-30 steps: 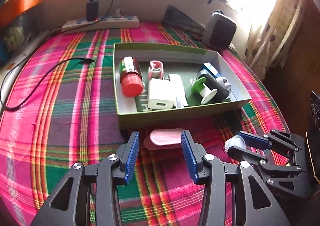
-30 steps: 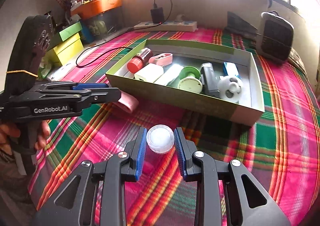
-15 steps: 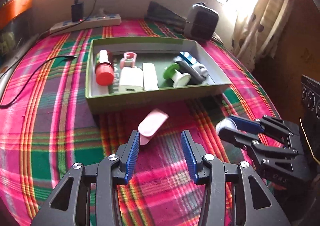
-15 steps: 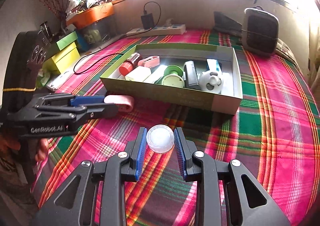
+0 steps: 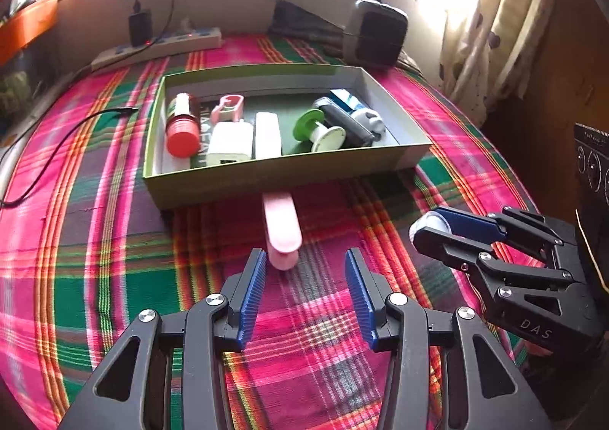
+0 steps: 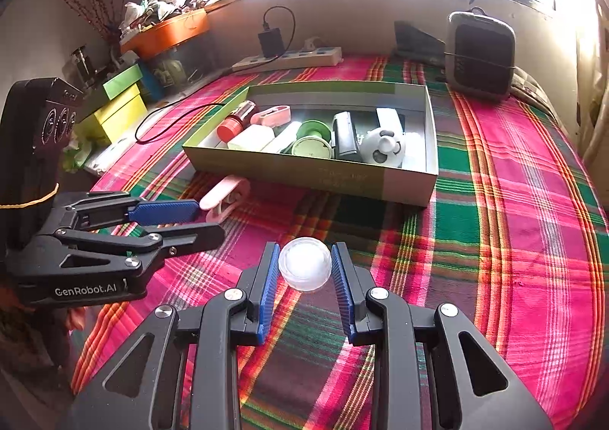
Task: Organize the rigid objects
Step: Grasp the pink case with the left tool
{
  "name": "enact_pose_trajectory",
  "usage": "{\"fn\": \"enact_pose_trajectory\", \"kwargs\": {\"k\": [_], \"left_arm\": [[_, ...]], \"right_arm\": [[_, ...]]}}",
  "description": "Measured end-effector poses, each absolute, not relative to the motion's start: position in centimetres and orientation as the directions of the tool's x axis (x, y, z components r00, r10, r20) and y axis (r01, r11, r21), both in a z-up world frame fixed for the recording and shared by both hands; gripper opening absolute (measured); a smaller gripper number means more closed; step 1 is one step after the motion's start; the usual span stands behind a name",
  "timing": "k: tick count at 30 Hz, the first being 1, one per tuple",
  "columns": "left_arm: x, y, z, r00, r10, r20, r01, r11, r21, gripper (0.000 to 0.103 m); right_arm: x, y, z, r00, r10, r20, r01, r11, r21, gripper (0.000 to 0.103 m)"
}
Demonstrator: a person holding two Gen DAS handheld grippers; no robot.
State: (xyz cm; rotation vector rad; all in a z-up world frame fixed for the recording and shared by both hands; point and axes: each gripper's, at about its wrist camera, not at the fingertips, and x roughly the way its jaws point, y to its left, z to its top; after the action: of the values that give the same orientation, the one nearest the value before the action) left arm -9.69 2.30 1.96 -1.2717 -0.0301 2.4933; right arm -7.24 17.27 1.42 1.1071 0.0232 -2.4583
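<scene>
Two grippers, right gripper (image 6: 304, 277) clamping white jar (image 6: 304, 268), left gripper (image 5: 302, 287) spread

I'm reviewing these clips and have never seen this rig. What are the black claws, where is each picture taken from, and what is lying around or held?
There is no robot: a person holds a two-finger claw in each hand, each with a camera looking along its fingers. In the left view, the left claw is open, with a pink clip on the plaid cloth just ahead of it. In the right view, the right claw grips a small white jar. Behind lies a green box already filled with small items.
</scene>
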Motion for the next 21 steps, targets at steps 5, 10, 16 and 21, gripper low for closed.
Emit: {"fn": "enact_pose_trajectory", "kwargs": {"k": [5,10,16,21], "left_arm": [[-10.7,2.2,1.9,-0.575,0.240,-0.782,-0.242,-0.963,-0.118,0.042],[-11.6,2.4,1.4,-0.565,0.215,-0.796,-0.224,-0.969,-0.103,0.042],[-12.5,2.4,0.9,-0.563,0.193,-0.804,-0.172,-0.978,-0.115,0.042],[-12.8,2.5,0.8,-0.571,0.165,-0.804,-0.157,-0.984,-0.091,0.042]], "right_arm": [[-7.6,17.1,1.1,-0.580,-0.365,-0.728,0.395,-0.908,0.140,0.030],[-8.0,17.2,1.1,-0.584,-0.353,-0.731,0.396,-0.910,0.124,0.030],[-8.6,17.2,0.9,-0.580,-0.345,-0.738,0.400,-0.910,0.111,0.029],[-9.0,17.0,0.9,-0.576,-0.341,-0.743,0.411,-0.906,0.096,0.029]]}}
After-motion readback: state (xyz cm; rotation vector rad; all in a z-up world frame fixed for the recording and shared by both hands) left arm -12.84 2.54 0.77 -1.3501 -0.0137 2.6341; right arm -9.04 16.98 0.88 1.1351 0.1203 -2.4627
